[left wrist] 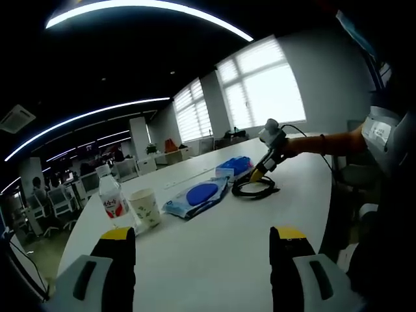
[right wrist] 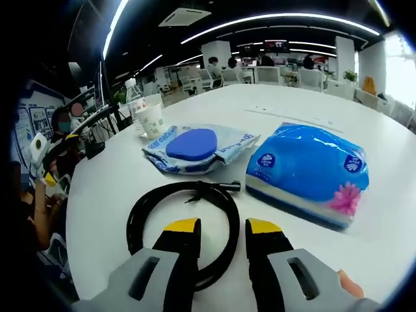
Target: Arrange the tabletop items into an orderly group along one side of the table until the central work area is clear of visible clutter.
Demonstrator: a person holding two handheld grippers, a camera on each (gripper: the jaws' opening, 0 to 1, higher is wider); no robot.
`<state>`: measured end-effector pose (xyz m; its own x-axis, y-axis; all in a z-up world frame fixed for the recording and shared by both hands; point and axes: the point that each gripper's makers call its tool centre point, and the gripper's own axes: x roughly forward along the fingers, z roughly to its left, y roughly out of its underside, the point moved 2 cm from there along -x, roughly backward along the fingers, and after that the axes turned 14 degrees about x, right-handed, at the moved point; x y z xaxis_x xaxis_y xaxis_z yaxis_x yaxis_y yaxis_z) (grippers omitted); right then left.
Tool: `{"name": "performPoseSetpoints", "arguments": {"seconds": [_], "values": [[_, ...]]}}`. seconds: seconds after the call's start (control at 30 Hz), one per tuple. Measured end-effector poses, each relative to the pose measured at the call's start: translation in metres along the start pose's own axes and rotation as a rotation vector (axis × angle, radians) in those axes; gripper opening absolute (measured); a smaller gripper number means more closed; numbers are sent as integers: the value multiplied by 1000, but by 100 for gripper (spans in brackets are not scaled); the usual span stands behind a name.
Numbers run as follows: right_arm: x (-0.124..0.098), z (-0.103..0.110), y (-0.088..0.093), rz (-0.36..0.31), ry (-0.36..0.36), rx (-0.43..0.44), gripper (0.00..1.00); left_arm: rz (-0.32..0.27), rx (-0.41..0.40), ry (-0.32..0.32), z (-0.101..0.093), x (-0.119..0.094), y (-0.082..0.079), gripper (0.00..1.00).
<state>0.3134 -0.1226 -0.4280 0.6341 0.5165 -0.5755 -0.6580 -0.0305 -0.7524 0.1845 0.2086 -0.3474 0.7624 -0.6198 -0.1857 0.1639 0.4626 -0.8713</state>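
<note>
On the white table, a black cable coil lies right under my right gripper. Its jaws stand a narrow gap apart, and the coil's near-right arc runs between them. A wipes pack with a blue lid and a blue tissue pack lie just beyond. A paper cup and a water bottle stand further back. My left gripper is wide open over bare table. From it I see the bottle, cup, wipes, tissues, coil and the right gripper tipped onto the coil.
A person's arm reaches in from the right, holding the right gripper. People sit by the table's left edge with dark cables and gear there. Office chairs stand beyond the table's far side.
</note>
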Motion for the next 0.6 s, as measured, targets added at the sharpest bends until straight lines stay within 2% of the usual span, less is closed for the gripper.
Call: {"name": "performPoseSetpoints", "arguments": {"seconds": [0.13,0.3,0.5,0.6], "values": [[-6,-1,-2,-39,0,-1,37,-11,-9,1,-1,-2,-2,84],[-6,2,2,-37,-7,-7,45,4,1,0,-2,-3,-1,84],[-12,6,4,-54,-7,-23,47,-6,-6,5,-5,-6,-2,84],[-15,7,3,-67,-10,-24,51,-7,-5,9,-5,-6,-2,84]]}}
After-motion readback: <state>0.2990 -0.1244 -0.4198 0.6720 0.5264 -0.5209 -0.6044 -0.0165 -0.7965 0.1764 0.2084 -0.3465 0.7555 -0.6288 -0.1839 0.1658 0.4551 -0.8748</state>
